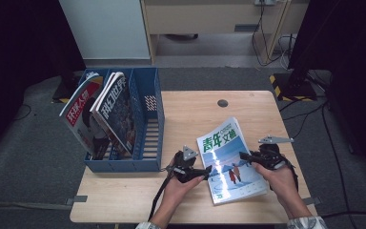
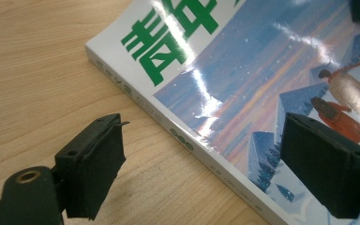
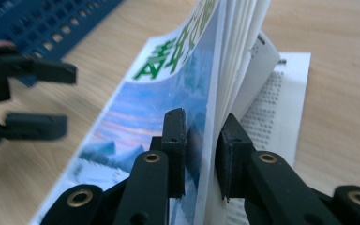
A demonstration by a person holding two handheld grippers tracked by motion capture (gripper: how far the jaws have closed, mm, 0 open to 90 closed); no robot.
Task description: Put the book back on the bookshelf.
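Note:
A magazine (image 1: pixel 228 160) with a blue snowy cover and green title lies on the wooden table (image 1: pixel 190 114) between both hands. My right gripper (image 1: pixel 244 156) is shut on its right edge. In the right gripper view the jaws (image 3: pixel 204 122) pinch the cover and several pages (image 3: pixel 234 56), lifted off a printed page (image 3: pixel 281 93) that lies flat. My left gripper (image 1: pixel 208 171) is open at the magazine's left edge. Its pads (image 2: pixel 96 164) stand wide apart astride the spine (image 2: pixel 178 136), not touching it. The left gripper (image 3: pixel 33 98) also appears open across the cover.
A blue file rack (image 1: pixel 147 119) stands at the table's left with two magazines (image 1: pixel 107 112) leaning in its left slots; its right slot is bare. A round cable hole (image 1: pixel 222 103) sits at the back. The table's front edge runs just below the hands.

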